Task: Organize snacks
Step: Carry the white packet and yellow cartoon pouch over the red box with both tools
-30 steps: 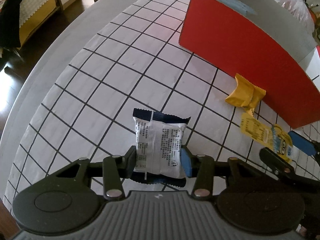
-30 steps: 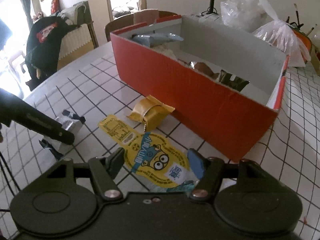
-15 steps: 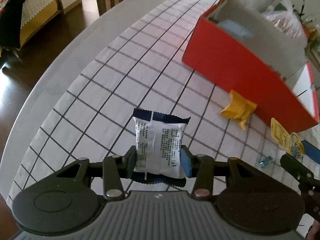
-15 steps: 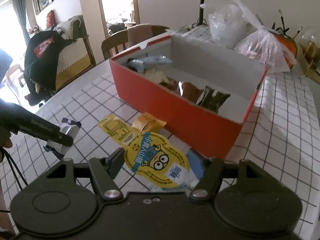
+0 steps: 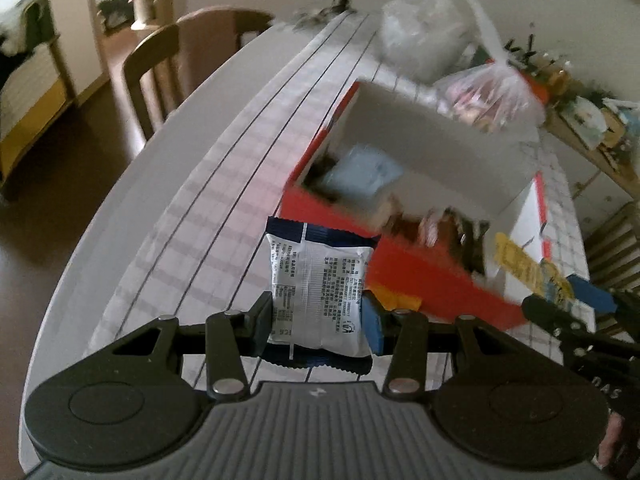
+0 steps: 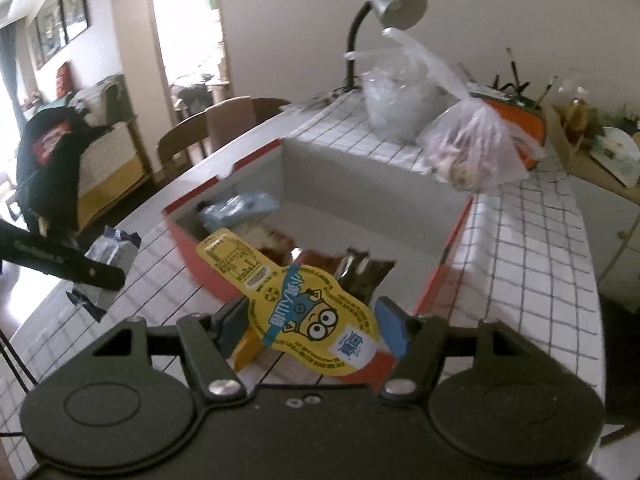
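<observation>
Your left tongs [image 5: 318,316] are clamped on a white snack pkt [image 5: 318,292]: pillow-shaped foil, dark navy crimped ends top and bottom, back seam and small black print facing the cam. It hangs off the bench [image 5: 192,208], in front of the red box [image 5: 420,276] and near its left corner.

Your right tongs [image 6: 310,326] grip a yellow peanut-shaped pkt [image 6: 304,304] w/ a blue band across the middle, a cartoon face w/ round glasses and a small white-blue label near the pads; its far lobe carries a nutrition table. It sits tilted, far end up-left, also clear of the bench, over the near wall of the box.

Box: red outside, white/grey inside, open top. A pale blue pkt [image 6: 240,206] lies at its left end, brown and dark wrappers [image 6: 360,270] along the near wall; right half looks mostly bare.

A small yellow pkt [image 6: 244,354] lies on the bench just in front of the box, below your right tongs. Clear plastic bags [image 6: 472,152] and a desk lamp [image 6: 384,4] stand beyond the box, on the far side.
</observation>
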The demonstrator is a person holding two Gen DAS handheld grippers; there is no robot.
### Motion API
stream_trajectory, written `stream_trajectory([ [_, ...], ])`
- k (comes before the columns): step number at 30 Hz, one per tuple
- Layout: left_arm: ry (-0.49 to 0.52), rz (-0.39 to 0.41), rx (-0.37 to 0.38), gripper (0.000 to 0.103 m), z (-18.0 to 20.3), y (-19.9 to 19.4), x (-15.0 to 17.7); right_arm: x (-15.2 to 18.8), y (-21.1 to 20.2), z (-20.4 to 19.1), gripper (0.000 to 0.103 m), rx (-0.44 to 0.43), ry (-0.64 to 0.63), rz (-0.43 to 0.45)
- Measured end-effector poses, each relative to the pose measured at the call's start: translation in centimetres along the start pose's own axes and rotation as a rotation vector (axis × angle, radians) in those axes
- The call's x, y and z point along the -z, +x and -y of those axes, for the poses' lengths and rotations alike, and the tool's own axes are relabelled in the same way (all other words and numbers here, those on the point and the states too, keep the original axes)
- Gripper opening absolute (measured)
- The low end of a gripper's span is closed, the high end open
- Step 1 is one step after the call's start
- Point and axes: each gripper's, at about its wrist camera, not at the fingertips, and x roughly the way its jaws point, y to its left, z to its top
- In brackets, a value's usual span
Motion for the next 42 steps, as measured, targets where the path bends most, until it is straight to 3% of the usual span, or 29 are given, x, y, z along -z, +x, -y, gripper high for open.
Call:
stream_trajectory([
  [7,0.131,0.042,0.03,0.045,2.2,1.4,-5.4,-2.5,1.5,1.4,0.068,0.095,0.05,-0.004],
  [20,0.371,-0.021,0.07,0.045,5.0,7.4,-11.2,-4.1,7.0,0.1,0.068,0.242,0.136,-0.086],
  [27,0.438,-0.074,0.123,0.045,6.3,10.2,-12.5,-4.1,9.3,-1.1,0.068,0.271,0.152,-0.136],
  [34,0.507,-0.126,0.156,0.045,7.4,12.4,-11.8,-3.6,10.8,-1.9,0.068,0.307,0.176,-0.173],
  [42,0.544,-0.135,0.169,0.045,7.6,13.3,-11.2,-3.3,11.6,-2.4,0.068,0.338,0.193,-0.204],
])
